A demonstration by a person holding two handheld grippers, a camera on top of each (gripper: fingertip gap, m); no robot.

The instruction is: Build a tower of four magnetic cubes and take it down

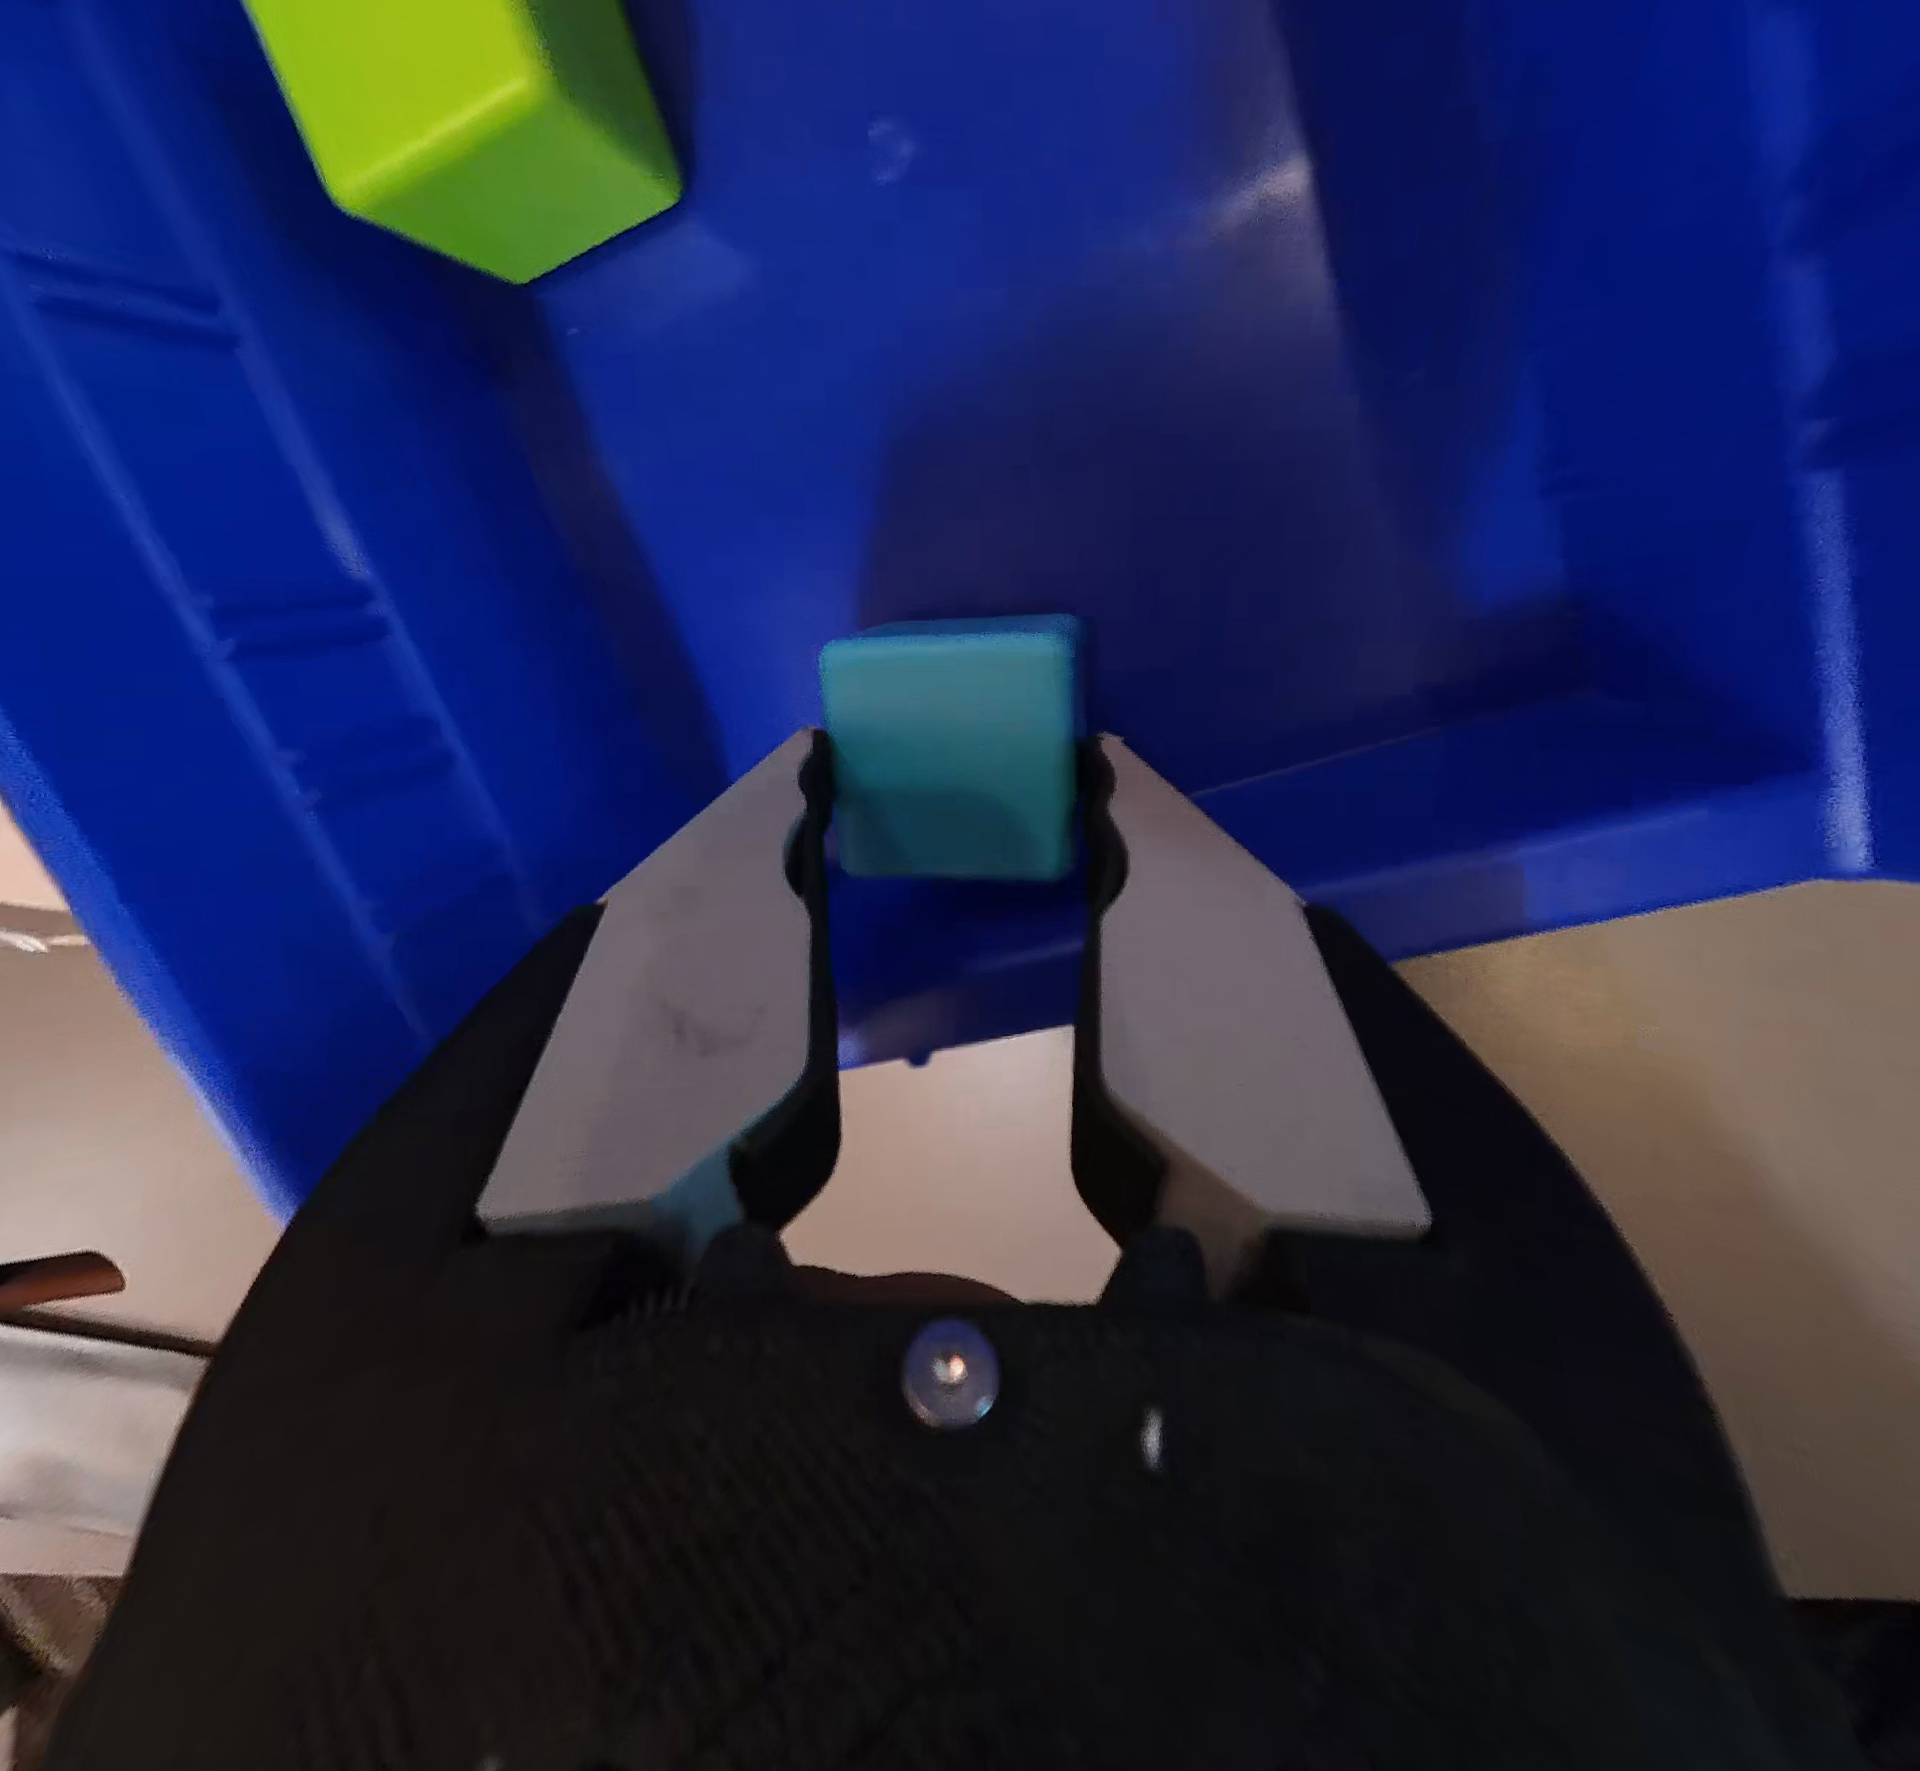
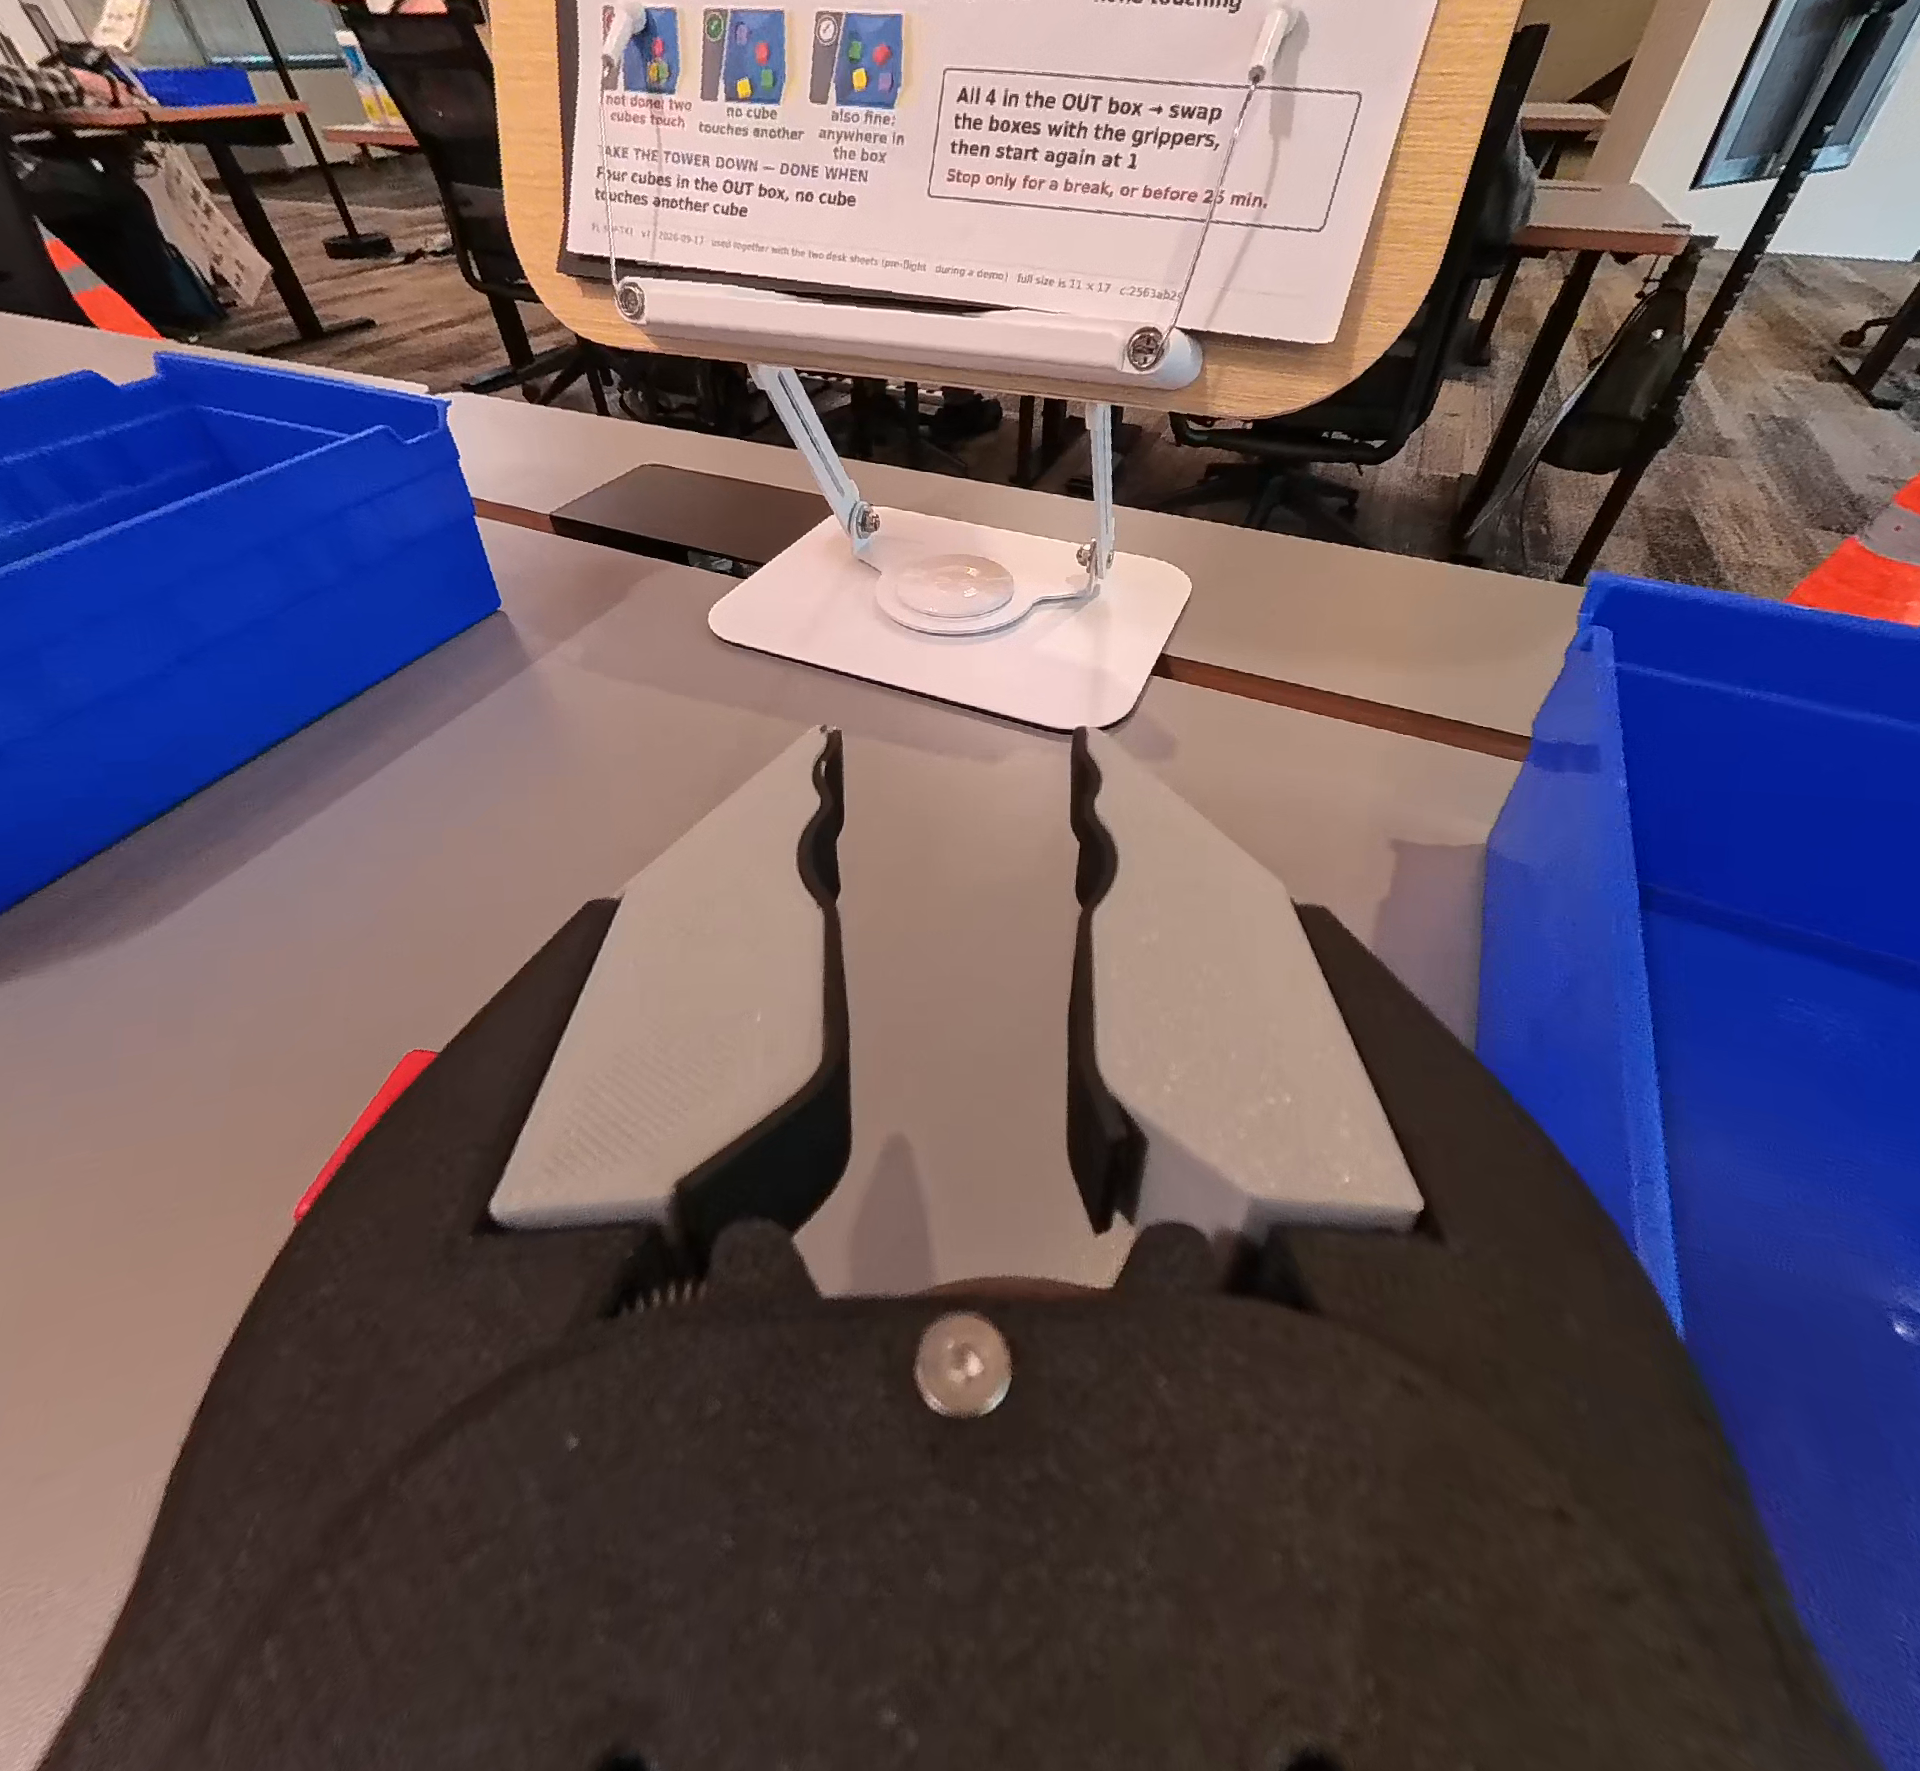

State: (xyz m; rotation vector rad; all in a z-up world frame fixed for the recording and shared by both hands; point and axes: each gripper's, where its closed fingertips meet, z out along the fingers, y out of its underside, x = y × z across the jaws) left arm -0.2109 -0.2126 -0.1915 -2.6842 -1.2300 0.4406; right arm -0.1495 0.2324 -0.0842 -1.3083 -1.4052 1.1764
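In the left wrist view my left gripper (image 1: pixel 954 765) is shut on a teal cube (image 1: pixel 951 755), held between the fingertips over the inside of a blue plastic box (image 1: pixel 1039 267). A lime green cube (image 1: pixel 436 69) lies on the box floor at the upper left, apart from the teal cube. In the right wrist view my right gripper (image 2: pixel 954 745) is open and empty, hovering over the grey table (image 2: pixel 364 890). No cube shows in the right wrist view.
A blue box (image 2: pixel 208 578) stands at the left of the table and another blue box (image 2: pixel 1714 942) at the right. A white stand (image 2: pixel 951 620) holding an instruction sheet (image 2: pixel 987 80) is straight ahead. Desks and chairs fill the room behind. My right fingertips sit around 45 cm from my left ones.
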